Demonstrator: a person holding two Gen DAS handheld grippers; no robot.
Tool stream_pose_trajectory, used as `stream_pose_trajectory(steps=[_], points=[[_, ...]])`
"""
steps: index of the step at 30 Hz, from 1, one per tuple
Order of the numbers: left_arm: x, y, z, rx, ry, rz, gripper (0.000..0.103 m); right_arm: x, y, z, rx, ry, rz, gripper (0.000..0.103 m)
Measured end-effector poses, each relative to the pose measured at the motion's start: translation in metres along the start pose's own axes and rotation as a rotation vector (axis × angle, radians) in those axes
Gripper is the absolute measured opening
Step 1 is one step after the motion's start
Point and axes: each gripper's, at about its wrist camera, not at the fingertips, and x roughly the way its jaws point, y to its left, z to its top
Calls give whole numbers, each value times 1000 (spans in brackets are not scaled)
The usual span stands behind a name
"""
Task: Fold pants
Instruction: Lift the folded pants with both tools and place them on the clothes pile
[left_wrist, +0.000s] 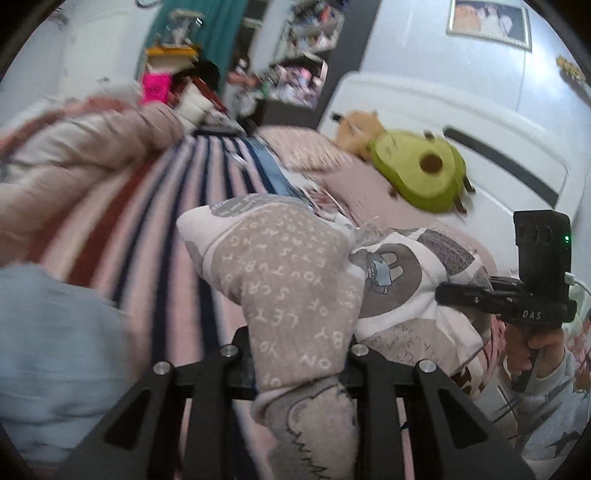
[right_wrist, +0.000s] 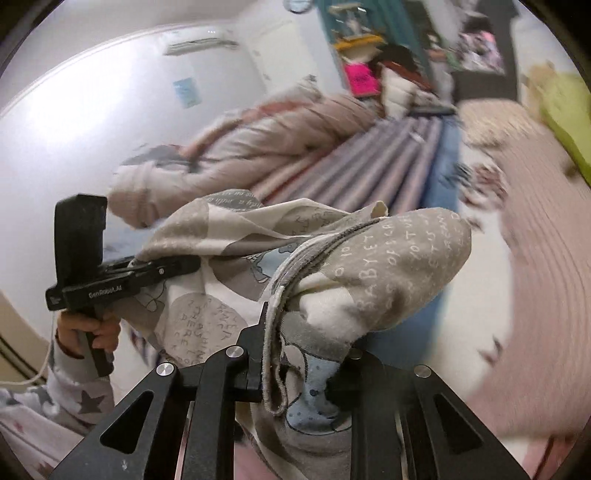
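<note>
Holding the pants in both tools, I log them as gathered and lifted over the bed, bunched, with no flat fold showing yet; I judge the task early, the laying out, halving and smoothing all left. Nearest, left gripper: jaws together, clamped on a lettered grey-and-white fold. Right gripper: likewise clamped, on a stitched edge with a blue patch beneath. Left view alone shows the right gripper side-on, the hand on its grip, then an avocado cushion against the white headboard. Right view alone shows the left gripper biting cloth, a star-print sleeve, and farther off a pink quilted heap.
</note>
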Motion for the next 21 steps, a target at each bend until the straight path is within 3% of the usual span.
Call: stream_pose_trajectory(steps=[5,11,17,21], points=[[-81,57,18,-13,-90,121,21,38,67,50,-114,0,108,14],[-150,129,16,-60,-136,301,21,109,149,89,-208,37,233,14],[-178,193,2,-131,-140,434,21,188,210,100,-276,106,333,14],[-169,231,-7,-182,-103,471,21,228,228,99,-300,140,359,14]])
